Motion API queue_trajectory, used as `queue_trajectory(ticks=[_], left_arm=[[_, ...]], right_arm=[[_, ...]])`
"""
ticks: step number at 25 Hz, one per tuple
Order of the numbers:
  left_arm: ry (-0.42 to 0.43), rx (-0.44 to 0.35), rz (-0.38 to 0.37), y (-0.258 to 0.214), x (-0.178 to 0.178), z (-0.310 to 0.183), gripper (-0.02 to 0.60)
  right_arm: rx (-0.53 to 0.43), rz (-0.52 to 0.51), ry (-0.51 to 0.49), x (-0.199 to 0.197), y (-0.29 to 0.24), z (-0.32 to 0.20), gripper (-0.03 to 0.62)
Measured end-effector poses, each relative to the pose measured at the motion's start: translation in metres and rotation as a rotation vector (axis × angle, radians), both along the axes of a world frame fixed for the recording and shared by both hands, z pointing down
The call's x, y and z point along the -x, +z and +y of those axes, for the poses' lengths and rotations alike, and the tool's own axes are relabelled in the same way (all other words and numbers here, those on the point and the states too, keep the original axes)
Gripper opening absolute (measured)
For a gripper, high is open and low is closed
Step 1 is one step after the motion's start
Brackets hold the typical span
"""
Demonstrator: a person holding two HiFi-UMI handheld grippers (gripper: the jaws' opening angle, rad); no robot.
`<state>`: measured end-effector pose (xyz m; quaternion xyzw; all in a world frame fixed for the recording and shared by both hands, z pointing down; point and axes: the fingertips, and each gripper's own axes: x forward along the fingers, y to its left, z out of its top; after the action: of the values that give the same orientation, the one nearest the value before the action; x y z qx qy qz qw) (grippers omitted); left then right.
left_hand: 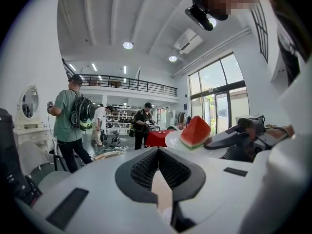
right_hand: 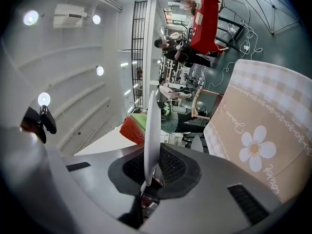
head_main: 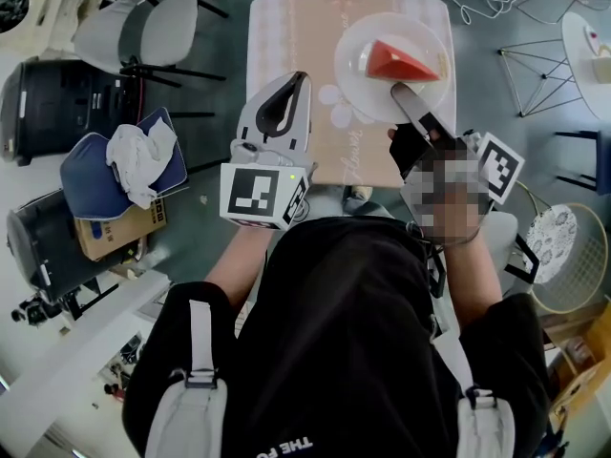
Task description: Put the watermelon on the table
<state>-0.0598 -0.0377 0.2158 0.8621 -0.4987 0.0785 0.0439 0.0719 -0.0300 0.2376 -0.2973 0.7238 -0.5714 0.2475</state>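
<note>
A red wedge of watermelon (head_main: pixel 401 62) lies on a white plate (head_main: pixel 358 89) over the far right part of the beige flower-print table (head_main: pixel 286 36). My right gripper (head_main: pixel 396 91) is shut on the plate's near rim. In the right gripper view the plate (right_hand: pixel 152 126) runs edge-on between the jaws of that gripper (right_hand: pixel 151 147), with the watermelon (right_hand: pixel 132 129) just left of it. My left gripper (head_main: pixel 304 76) is above the table's left part, shut with nothing in it. From the left gripper (left_hand: pixel 157 150) the watermelon (left_hand: pixel 195 132) shows at the right.
White chairs (head_main: pixel 143 27) stand left of the table. A blue cushion with a white cloth (head_main: pixel 119 165) lies on a cardboard box, next to black cases (head_main: pixel 48 98). A wire-frame stool (head_main: pixel 544 70) is at the right. Several people (left_hand: pixel 68 121) stand in the room's background.
</note>
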Motion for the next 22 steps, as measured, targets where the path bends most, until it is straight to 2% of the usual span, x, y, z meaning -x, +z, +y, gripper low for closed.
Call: queue_trajectory(ticks=[22], left_arm=[[0.105, 0.042, 0.042, 0.014, 0.013, -0.074, 0.012]], right_arm=[[0.037, 0.034, 0.085, 0.022, 0.009, -0.059, 0.029]])
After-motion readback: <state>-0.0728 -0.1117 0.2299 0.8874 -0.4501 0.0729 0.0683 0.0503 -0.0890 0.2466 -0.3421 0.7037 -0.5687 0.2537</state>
